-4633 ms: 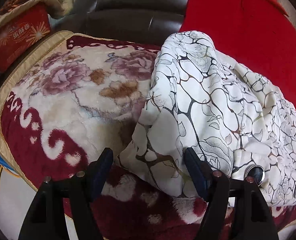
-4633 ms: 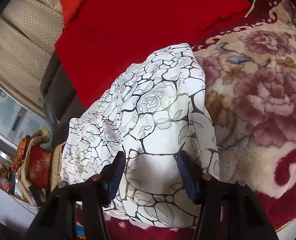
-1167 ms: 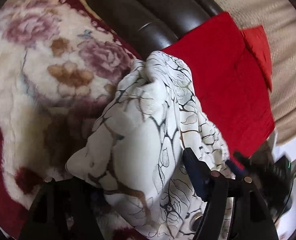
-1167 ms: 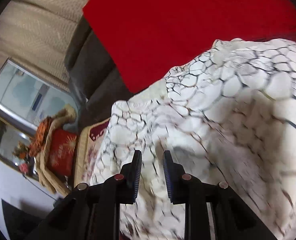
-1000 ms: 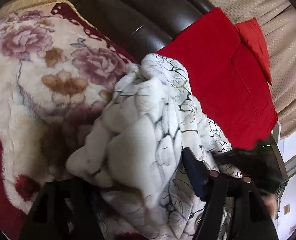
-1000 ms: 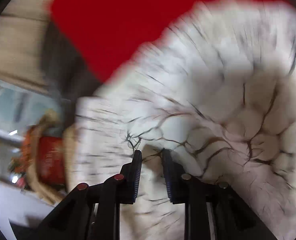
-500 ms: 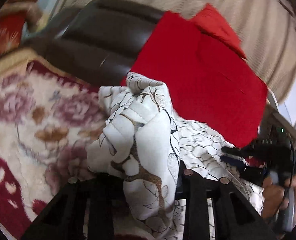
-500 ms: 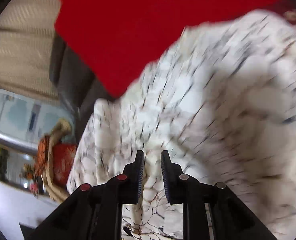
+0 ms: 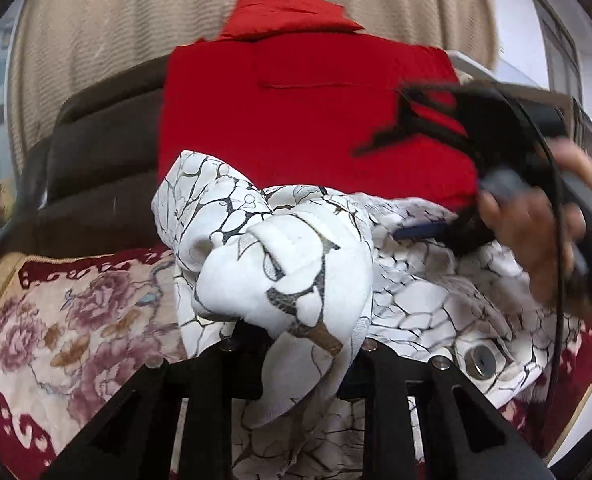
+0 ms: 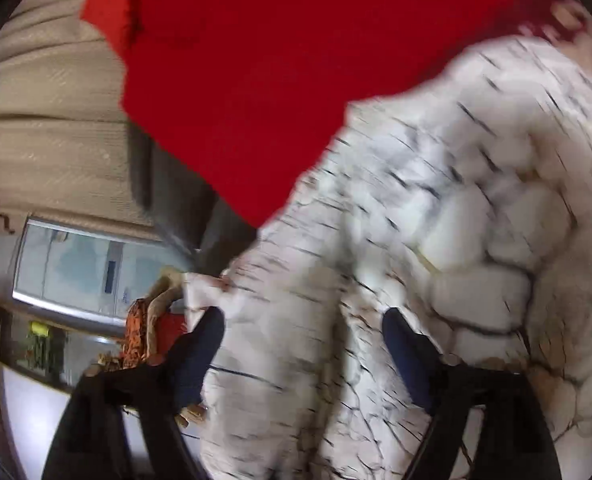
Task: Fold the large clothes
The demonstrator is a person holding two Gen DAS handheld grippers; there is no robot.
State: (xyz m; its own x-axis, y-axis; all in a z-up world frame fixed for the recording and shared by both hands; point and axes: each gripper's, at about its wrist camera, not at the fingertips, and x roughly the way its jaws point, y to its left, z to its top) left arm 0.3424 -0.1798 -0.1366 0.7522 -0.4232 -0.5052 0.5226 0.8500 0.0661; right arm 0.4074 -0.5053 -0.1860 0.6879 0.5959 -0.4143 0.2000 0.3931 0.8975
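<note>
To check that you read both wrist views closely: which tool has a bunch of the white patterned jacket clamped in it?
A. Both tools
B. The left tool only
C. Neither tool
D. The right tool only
B: the left tool pinches a bunch of the jacket; the right tool stands open.

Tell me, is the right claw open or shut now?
Open. The right claw's two fingers stand wide apart over the white patterned garment, gripping nothing.
</note>
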